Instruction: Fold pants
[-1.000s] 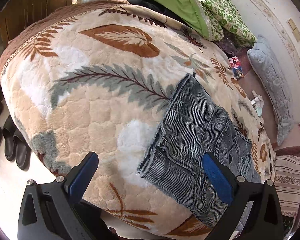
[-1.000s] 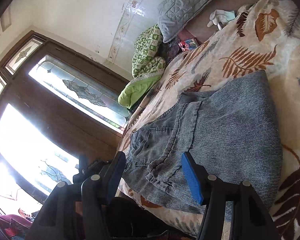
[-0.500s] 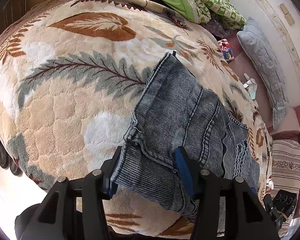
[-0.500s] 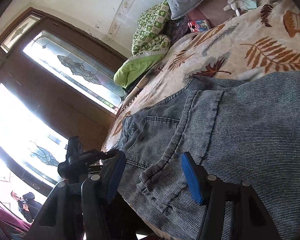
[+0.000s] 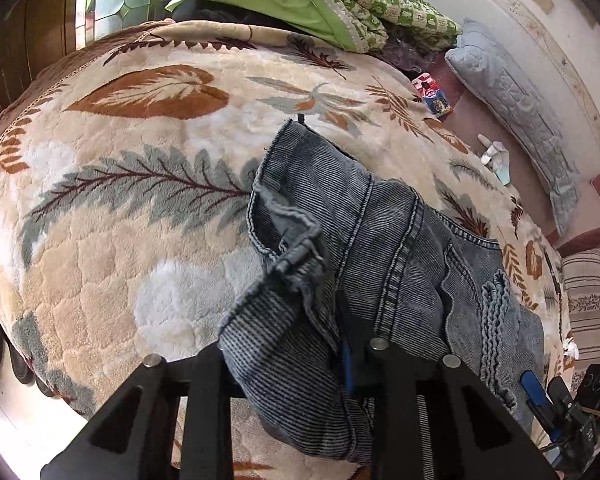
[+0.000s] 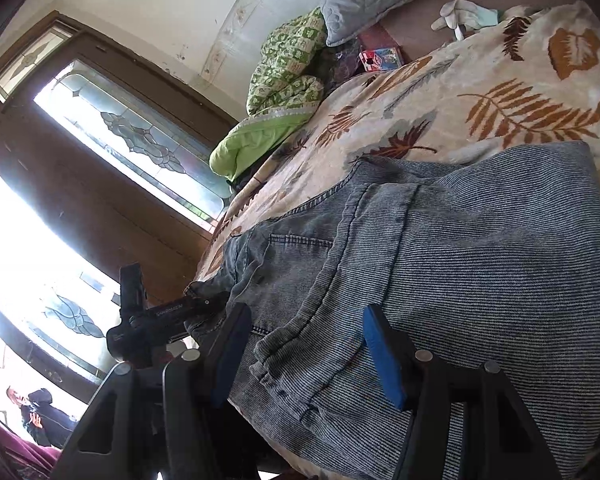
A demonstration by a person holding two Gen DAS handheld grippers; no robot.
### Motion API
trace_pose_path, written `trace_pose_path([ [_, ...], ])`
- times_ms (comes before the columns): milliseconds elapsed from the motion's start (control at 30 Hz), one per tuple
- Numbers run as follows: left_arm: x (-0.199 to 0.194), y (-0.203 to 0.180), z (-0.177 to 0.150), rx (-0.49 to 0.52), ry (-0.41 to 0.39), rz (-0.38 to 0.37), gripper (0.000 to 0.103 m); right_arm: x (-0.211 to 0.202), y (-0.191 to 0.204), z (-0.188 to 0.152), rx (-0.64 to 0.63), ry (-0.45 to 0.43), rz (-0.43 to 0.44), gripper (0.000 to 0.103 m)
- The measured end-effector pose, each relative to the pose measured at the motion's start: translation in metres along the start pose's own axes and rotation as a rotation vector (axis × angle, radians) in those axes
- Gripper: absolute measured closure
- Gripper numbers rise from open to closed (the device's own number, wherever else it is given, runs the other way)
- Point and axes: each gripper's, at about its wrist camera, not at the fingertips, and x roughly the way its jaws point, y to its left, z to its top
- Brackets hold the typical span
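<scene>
Grey-blue denim pants [image 5: 380, 248] lie folded on a leaf-patterned blanket [image 5: 148, 208] on the bed. My left gripper [image 5: 300, 356] is shut on the waistband corner of the pants and lifts that edge off the blanket; the cloth hides its pads. In the right wrist view the pants [image 6: 480, 248] fill the middle. My right gripper [image 6: 306, 348] is open, its blue pads on either side of a raised denim seam at the near edge. The left gripper [image 6: 160, 312] shows there at the pants' far corner.
A green quilt [image 5: 300, 0] and a grey pillow [image 5: 512, 88] lie at the bed's head, with a small red box [image 5: 432, 92] and a white glove [image 5: 496, 156]. Shoes [image 5: 4, 356] stand on the floor at left. A stained-glass door [image 6: 100, 140] is beside the bed.
My left gripper went from wide open to shut on the waistband corner and raised it. My right gripper moved in close over the pants' near edge and stays open.
</scene>
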Motion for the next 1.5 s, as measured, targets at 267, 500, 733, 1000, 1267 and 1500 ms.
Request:
trace_pose_path([
  [267, -0.042, -0.032, -0.002, 0.118, -0.134, 0.012, 0.080, 0.001, -0.011, 0.006, 0.029, -0.045, -0.073, 0.042],
  [500, -0.084, -0.070, -0.010, 0.229, -0.212, -0.032, 0.081, 0.033, 0.010, -0.006, -0.119, 0.056, -0.158, 0.042],
  [733, -0.118, -0.124, -0.023, 0.366, -0.268, -0.087, 0.081, -0.010, -0.003, 0.006, -0.025, -0.082, -0.174, 0.043],
  [1000, -0.124, -0.208, -0.051, 0.547, -0.260, -0.177, 0.081, -0.108, -0.048, 0.018, 0.267, -0.413, -0.202, 0.042],
  [1267, -0.077, -0.301, -0.105, 0.718, -0.126, -0.273, 0.081, -0.194, -0.092, 0.010, 0.459, -0.629, -0.172, 0.043],
  [1500, 0.007, -0.351, -0.165, 0.829, 0.043, -0.245, 0.081, -0.231, -0.103, 0.000, 0.480, -0.687, -0.207, 0.043],
])
